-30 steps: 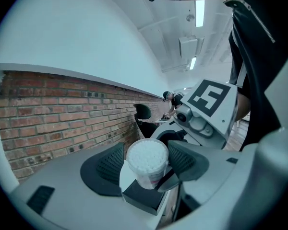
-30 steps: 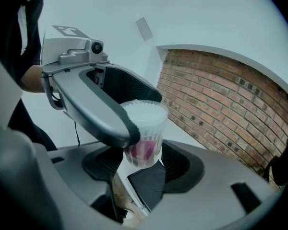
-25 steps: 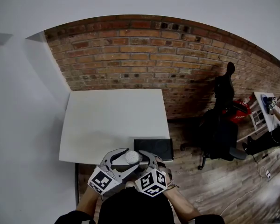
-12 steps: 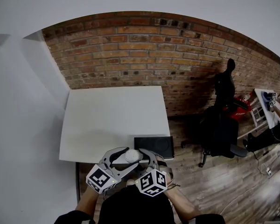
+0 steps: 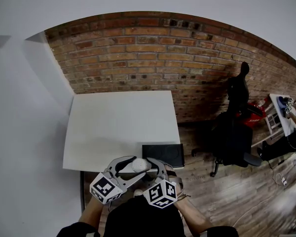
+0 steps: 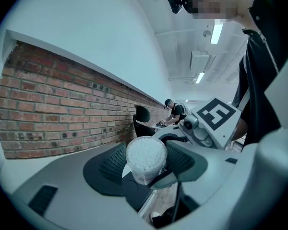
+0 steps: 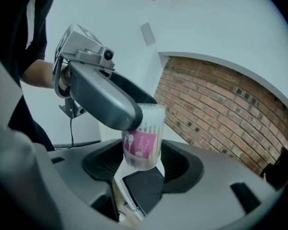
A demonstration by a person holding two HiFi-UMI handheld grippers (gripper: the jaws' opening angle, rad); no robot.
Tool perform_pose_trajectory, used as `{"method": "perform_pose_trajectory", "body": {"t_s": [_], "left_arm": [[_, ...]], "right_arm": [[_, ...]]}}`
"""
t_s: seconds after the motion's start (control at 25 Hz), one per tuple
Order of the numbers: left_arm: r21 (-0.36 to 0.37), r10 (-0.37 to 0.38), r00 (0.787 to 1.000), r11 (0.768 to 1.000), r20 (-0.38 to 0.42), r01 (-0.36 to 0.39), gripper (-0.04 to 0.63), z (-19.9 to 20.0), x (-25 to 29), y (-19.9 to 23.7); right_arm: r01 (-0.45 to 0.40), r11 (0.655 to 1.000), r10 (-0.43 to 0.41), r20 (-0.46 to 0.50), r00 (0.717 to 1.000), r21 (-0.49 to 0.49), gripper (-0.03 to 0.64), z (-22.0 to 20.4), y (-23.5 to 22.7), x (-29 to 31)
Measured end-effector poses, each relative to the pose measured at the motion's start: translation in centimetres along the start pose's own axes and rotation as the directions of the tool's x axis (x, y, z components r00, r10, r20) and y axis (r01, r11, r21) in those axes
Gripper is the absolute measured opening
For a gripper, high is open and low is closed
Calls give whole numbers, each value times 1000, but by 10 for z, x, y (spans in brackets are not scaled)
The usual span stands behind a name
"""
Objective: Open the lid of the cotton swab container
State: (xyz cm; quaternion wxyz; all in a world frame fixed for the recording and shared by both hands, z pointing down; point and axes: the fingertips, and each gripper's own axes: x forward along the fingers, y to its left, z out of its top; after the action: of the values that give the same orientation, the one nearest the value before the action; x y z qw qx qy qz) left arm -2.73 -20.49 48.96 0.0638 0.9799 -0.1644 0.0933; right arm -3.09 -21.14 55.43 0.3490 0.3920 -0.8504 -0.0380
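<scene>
**Close against your body**, both tongs meet on the clear round plastic cotton swab container with a pink label (image 7: pixel 143 140), held in the air by the table's near edge. Your right gripper (image 7: pixel 143 159) is clamped on its lower body. In the right gripper view the long axis runs from 6 o'clock up to 12, tipped a little toward 1, with the clear lid (image 7: pixel 152 108) at the top and apparently not yet off. Your left gripper (image 6: pixel 146 163) comes onto that top end from 10 o'clock. Its jaws have just been closing and grip the lid, pads against its rim, white swab tips facing its camera. The left hand has the lid, so the coming pull likely runs along that axis, away from the right. Just beyond, at 1 o'clock in the head view, a flat black rectangular slab (image 5: pixel 163 155) lies at the near edge of the white square table (image 5: pixel 113 127). Farther off at 12 stands the red brick wall (image 5: pixel 153 58).
</scene>
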Motion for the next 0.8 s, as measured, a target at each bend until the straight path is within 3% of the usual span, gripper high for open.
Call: {"method": "perform_pose_trajectory", "body": {"t_s": [0.68, 0.8], "left_arm": [[-35, -51, 999, 998, 14, 51, 273, 5, 0, -1], [-81, -78, 996, 993, 36, 81, 273, 9, -2, -3]], "right_arm": [[16, 1000, -16, 25, 1000, -4, 252, 2, -3, -6], [20, 1000, -20, 23, 1000, -10, 250, 1, -3, -7]]}}
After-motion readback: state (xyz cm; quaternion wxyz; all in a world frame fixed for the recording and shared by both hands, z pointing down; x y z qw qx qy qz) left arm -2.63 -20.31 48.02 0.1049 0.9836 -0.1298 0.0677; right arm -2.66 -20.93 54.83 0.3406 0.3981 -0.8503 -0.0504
